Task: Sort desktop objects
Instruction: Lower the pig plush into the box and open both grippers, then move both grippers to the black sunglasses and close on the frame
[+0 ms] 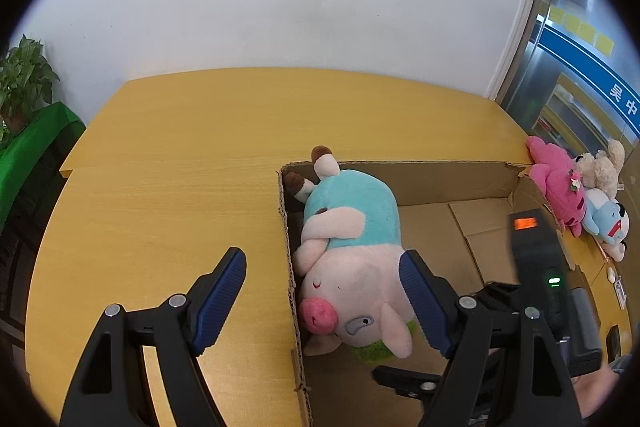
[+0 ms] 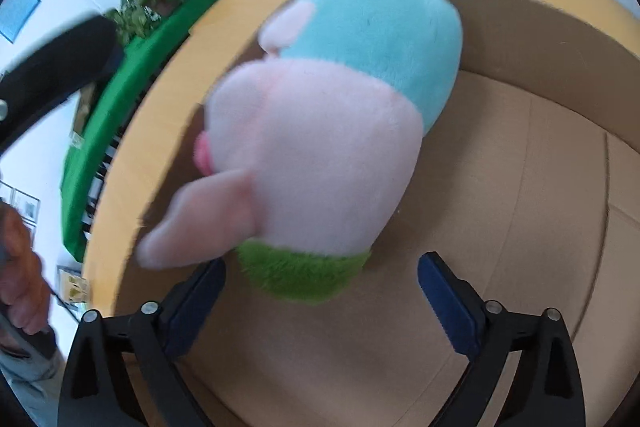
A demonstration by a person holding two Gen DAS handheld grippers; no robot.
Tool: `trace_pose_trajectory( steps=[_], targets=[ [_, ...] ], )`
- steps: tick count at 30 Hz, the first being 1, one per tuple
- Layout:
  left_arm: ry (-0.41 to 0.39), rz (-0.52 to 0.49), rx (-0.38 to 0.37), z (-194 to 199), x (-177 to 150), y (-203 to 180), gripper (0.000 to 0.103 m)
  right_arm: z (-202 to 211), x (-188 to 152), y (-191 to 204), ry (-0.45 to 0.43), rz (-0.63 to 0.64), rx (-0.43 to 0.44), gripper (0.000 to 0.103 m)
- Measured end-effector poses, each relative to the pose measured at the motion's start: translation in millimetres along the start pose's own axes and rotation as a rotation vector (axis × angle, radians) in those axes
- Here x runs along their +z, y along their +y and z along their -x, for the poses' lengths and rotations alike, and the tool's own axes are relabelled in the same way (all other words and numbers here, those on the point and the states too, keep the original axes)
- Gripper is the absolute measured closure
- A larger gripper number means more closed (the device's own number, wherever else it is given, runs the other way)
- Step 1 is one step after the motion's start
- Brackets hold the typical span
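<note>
From the left wrist view, the plush pig [image 1: 352, 259] in its turquoise top lies on its side inside the open cardboard box [image 1: 440, 183], pressed against the box's left wall with its hooves poking over the far corner. The box sits on the yellow bench [image 1: 168, 187], and the rest of its floor is bare cardboard. Beyond the box's right wall, three more soft toys lie heaped on the bench: a pink plush [image 1: 556, 179], a cream teddy [image 1: 604, 167] and a light blue plush [image 1: 608, 223]. The left gripper [image 1: 320, 299] has its jaws wide apart and nothing between the pads; one finger hangs over the bare bench, the other over the pig's head, not visibly pressing it. The body of the right gripper [image 1: 536, 259] reaches down into the box from the right.

From the right wrist view, which is blurred, the pig fills the frame, head and green tuft nearest the camera, resting on the box floor [image 2: 520, 207]. The right gripper [image 2: 320, 291] has its jaws spread wide; the green tuft lies just ahead of the pads, and neither pad can be seen clamping it.

By my reading, one toy is sorted into the box and looks released. The three toys outside the box remain to be dealt with, so most of the task is left.
</note>
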State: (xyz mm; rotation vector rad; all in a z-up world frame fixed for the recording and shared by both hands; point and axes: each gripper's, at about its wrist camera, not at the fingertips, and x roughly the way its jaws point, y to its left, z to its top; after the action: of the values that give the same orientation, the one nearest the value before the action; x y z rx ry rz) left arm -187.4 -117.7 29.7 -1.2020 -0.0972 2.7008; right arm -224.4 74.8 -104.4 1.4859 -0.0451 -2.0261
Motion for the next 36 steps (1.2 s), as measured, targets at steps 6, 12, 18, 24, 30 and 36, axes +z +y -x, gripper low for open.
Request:
trace_pose_trajectory(
  steps=[6,12,18,24,30,36],
  targets=[
    [-0.068,-0.033,0.019,33.9,-12.9,-21.7,0.024,88.9,-49.1,1.5,-0.191,0.059,-0.086,0.0],
    [-0.17,-0.061,0.014,85.6,-43.3,-62.6,0.024,199.5,-123.1,-0.3,-0.395,0.098,-0.196,0.0],
    [-0.159,-0.082,-0.04,111.6,-84.9,-103.9,0.024,264.2,-200.6,1.3,-0.471,0.117,-0.224,0.0],
    [-0.047,-0.07,-0.131,104.6,-138.3,-129.5,0.024,248.1,-275.0,-6.6,-0.374,0.088,-0.181,0.0],
    [0.057,-0.03,-0.205,86.6,-192.8,-148.6,0.024,199.6,-331.5,-4.1,-0.281,0.059,-0.11,0.0],
    [0.098,-0.027,-0.228,84.5,-223.7,-165.5,0.024,177.4,-356.2,-0.3,-0.239,0.065,-0.134,0.0]
  ],
)
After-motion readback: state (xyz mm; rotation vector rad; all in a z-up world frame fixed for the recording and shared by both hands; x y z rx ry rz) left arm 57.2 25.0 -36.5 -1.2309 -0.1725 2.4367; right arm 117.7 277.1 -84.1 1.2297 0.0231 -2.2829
